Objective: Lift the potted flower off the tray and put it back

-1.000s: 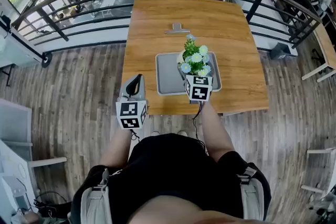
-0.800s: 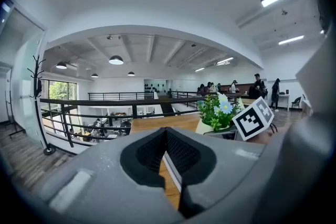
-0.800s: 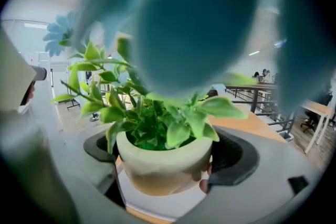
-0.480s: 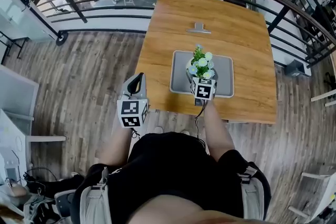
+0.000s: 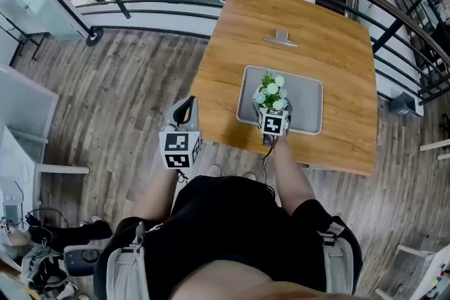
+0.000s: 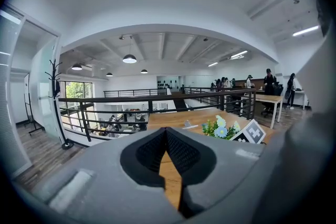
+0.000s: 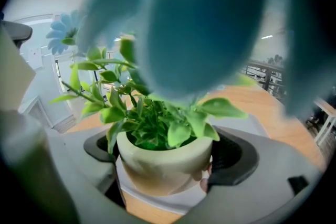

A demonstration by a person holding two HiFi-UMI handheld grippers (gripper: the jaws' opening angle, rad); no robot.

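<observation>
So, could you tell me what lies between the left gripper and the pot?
Between left gripper and pot: bare table, then the tray rim, per the head view.

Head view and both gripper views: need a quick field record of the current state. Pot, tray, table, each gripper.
potted flower: cream pot, green leaves, white and pale blue blooms; upright, over the tray's near half
tray: grey, rectangular, flat on the table
table: wooden, beside a railing
right gripper: jaws wide, clamped on the pot's sides
left gripper: jaws together, nothing between them; off the table's near left corner
pot-to-tray contact: cannot tell
</observation>
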